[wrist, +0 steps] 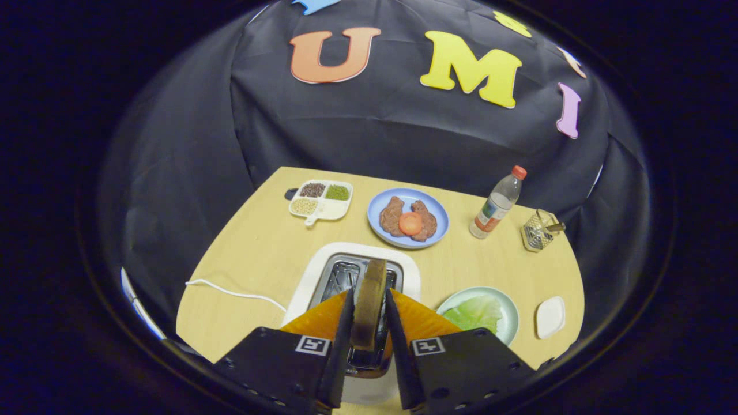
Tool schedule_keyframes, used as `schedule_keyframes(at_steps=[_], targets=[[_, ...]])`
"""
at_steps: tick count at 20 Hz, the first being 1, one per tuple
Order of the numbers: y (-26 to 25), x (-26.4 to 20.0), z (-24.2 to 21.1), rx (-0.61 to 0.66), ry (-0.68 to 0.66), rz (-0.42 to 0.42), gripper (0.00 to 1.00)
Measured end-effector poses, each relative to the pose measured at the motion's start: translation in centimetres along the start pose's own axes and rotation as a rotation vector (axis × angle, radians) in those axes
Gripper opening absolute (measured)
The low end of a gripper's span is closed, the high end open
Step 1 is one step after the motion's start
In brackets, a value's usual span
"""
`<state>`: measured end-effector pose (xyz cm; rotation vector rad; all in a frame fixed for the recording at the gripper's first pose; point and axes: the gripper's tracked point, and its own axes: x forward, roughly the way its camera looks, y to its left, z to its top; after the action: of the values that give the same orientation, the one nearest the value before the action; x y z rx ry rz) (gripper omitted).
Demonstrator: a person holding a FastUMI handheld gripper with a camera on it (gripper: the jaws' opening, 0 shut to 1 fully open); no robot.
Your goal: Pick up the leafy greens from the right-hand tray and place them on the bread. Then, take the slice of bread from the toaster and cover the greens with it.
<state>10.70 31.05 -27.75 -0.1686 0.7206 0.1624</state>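
The gripper point(369, 314) points forward and downward, its two fingers point(340, 346) nearly parallel. The jaws stand narrowly apart, each pressing a face of the upright bread slice point(370, 300).

The tongs point(369, 323) hide the near end of the toaster point(314, 276) and the lower edge of the bread slice point(369, 302) standing in it. Right of the toaster, they cover the near rim of the plate point(510, 314) of greens point(475, 314). The contents of the wire basket point(539, 231), beyond that plate, are too small to tell.
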Motion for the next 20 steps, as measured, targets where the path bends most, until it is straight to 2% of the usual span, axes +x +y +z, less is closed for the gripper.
schedule_keyframes(at_steps=[1, 2, 4, 15, 20], targets=[[-0.2, 0.2, -0.1, -0.004, 0.012, -0.017, 0.33], [-0.5, 0.1, -0.1, -0.006, 0.019, -0.024, 0.24], [-0.4, 0.0, 0.1, -0.015, 0.014, -0.013, 0.19], [-1.8, -8.4, 5.2, 0.061, -0.116, 0.101, 0.19], [-5.6, -11.7, 7.6, 0.14, -0.188, 0.112, 0.19]])
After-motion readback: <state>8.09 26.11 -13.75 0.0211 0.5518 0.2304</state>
